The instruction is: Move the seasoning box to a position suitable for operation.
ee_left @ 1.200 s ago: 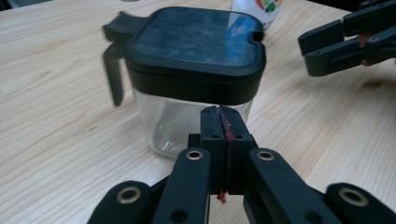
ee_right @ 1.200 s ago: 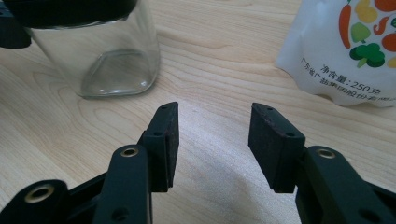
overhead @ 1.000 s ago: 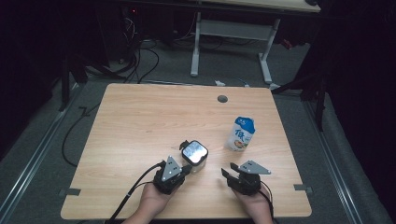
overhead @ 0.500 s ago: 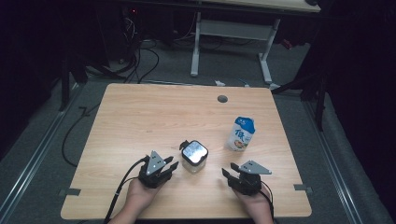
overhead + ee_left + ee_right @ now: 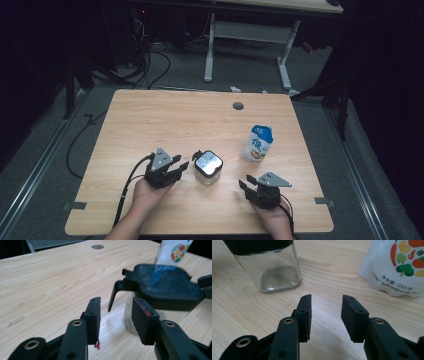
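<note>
Showing "250" on its label, the white pouch (image 5: pixel 398 267) is standing near the counter's (image 5: pixel 165 120) right edge; both tongs, left (image 5: pixel 176 167) and right (image 5: pixel 246 186), are gaping empty beside the glass jar (image 5: pixel 208 167), left just widening, right narrowing.

We see a small square glass jar (image 5: pixel 207 170) standing upright near the front of the wooden table. It looks empty, and its black lid (image 5: pixel 165 287) is on top with a little black clip sticking out.
</note>
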`<state>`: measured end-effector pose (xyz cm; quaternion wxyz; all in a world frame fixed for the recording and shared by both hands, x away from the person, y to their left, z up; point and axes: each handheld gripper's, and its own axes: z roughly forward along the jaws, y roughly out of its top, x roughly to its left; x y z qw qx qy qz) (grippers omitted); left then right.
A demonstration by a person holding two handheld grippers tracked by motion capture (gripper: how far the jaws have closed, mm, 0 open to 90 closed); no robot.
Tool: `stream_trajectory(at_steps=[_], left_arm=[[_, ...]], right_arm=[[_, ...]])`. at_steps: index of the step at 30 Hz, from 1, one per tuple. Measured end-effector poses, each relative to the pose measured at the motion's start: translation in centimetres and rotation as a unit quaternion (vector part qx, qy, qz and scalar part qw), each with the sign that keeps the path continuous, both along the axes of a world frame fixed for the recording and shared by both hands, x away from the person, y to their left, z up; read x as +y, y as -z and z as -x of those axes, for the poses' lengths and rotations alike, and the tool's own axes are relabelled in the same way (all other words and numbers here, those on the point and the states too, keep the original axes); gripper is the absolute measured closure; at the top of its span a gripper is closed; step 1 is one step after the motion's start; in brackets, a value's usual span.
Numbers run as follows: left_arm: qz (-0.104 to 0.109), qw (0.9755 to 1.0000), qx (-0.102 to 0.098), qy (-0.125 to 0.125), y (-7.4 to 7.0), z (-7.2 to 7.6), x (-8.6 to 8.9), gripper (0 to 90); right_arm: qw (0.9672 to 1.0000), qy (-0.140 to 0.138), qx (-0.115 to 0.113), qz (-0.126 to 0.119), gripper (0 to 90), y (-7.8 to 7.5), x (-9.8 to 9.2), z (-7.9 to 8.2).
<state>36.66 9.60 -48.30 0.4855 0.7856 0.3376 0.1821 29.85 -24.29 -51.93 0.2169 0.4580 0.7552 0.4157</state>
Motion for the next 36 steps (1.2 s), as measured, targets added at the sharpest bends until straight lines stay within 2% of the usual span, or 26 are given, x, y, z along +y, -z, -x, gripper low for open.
stream_trajectory(at_steps=[3,4,9,11,14,18,26,36], left_arm=[[0.011,0.9999,-0.006,0.002,-0.5,-0.5,-0.4,68.3],[0.018,0.9998,-0.011,0.006,-0.9,-0.8,-0.8,76.5],[0.012,0.9997,-0.016,0.013,-1.4,-1.5,-2.0,87.4],[0.012,0.9998,-0.01,0.012,-1.6,-1.9,-2.4,90.0],[0.002,0.9998,-0.012,0.017,-1.7,-2.3,-3.0,90.0],[0.004,0.9997,-0.017,0.018,-1.8,-2.4,-3.4,90.0],[-0.009,0.9995,-0.023,0.02,-1.6,-2.5,-4.1,90.0],[-0.015,0.9994,-0.025,0.016,-1.4,-2.6,-4.3,90.0]], right_arm=[[1.0,0.001,0.001,-0.003,60.0,0.0,-0.1,0.0],[1.0,0.001,0.002,-0.003,59.8,0.1,-0.1,-0.1],[1.0,0.0,0.004,-0.002,59.6,0.1,0.0,0.0],[1.0,0.0,0.004,-0.002,59.6,0.1,0.0,0.0],[1.0,0.001,0.003,-0.002,59.6,0.1,0.0,0.0],[1.0,0.001,0.003,-0.003,59.5,0.1,-0.1,0.0],[1.0,-0.001,0.001,-0.003,59.3,0.0,0.0,0.1],[1.0,-0.002,0.0,-0.004,59.2,-0.1,0.0,0.1]])
